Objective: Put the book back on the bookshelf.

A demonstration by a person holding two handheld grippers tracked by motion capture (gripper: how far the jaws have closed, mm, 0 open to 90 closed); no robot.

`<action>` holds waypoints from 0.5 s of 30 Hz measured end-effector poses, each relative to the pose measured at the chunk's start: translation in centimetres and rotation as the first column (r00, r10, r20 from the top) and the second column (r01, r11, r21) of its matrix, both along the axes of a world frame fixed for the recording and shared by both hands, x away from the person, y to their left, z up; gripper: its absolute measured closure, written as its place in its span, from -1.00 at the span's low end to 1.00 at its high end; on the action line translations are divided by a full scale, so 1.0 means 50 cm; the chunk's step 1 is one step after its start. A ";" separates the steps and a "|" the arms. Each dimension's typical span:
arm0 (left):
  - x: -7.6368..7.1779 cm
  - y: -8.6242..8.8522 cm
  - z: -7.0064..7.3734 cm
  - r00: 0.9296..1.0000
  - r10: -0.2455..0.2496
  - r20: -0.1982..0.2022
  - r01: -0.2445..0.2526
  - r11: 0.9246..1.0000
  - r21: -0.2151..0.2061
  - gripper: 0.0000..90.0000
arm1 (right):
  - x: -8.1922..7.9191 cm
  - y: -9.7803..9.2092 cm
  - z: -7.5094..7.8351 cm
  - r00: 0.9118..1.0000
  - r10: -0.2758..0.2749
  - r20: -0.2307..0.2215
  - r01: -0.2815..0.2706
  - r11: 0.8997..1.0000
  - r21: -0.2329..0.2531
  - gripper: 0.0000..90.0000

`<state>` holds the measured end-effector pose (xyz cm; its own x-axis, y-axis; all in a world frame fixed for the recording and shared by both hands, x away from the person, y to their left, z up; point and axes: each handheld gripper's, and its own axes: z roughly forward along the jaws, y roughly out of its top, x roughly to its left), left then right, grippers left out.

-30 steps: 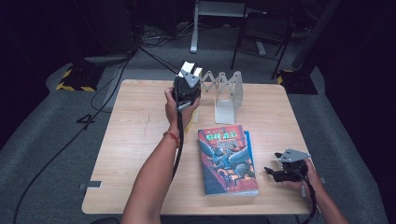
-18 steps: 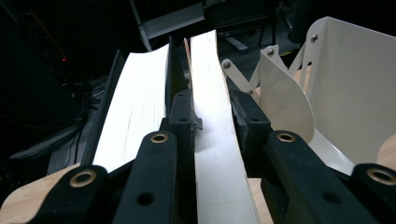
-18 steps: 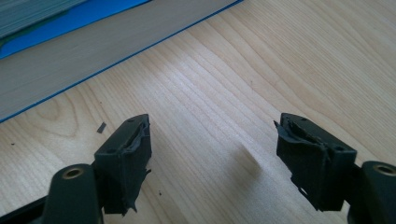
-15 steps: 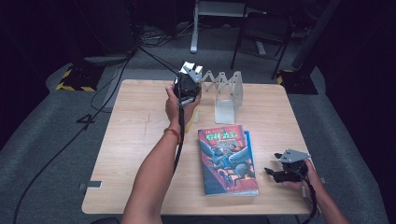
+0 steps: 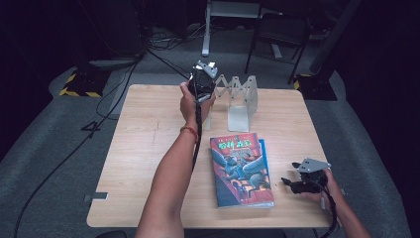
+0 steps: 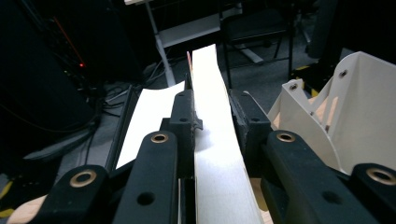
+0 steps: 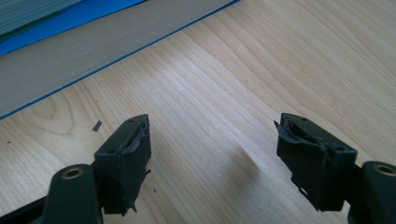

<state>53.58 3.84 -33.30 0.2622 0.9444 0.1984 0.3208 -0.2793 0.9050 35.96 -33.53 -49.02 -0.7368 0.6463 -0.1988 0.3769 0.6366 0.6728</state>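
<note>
At the table's far edge, the left gripper [image 6: 212, 116] clamps what looks like a thin book [image 6: 219, 154] upright beside the white rack [image 5: 237, 96], probably slotting it in; the right gripper [image 7: 212, 140] rests spread near the stacked books [image 5: 240, 168], likely next.

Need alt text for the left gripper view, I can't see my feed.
The left tool is shut on an upright book, its white page edges facing the camera. A white expandable book rack stands to its right, with dark floor and a chair beyond.
</note>
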 end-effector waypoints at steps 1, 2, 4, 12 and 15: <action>0.000 0.001 0.000 1.000 -0.002 0.000 0.002 1.000 -0.003 0.61 | 0.000 0.000 0.000 1.000 -0.001 0.002 0.001 1.000 0.001 -0.41; 0.000 0.003 0.000 1.000 -0.003 -0.002 0.003 1.000 0.001 0.61 | 0.000 0.001 0.000 1.000 -0.001 0.002 0.001 1.000 -0.002 -0.41; 0.003 0.002 -0.001 1.000 -0.001 -0.001 0.001 1.000 0.023 0.60 | 0.000 0.002 0.000 1.000 -0.001 0.000 0.001 1.000 -0.002 -0.41; -0.004 0.001 -0.002 1.000 -0.005 0.013 0.005 0.999 0.054 0.62 | 0.000 0.003 0.000 1.000 0.000 0.000 0.000 1.000 -0.002 -0.41; -0.004 0.004 0.000 1.000 -0.019 0.005 0.018 0.998 0.055 0.62 | -0.001 0.006 -0.001 1.000 0.005 -0.004 -0.005 1.000 -0.007 -0.41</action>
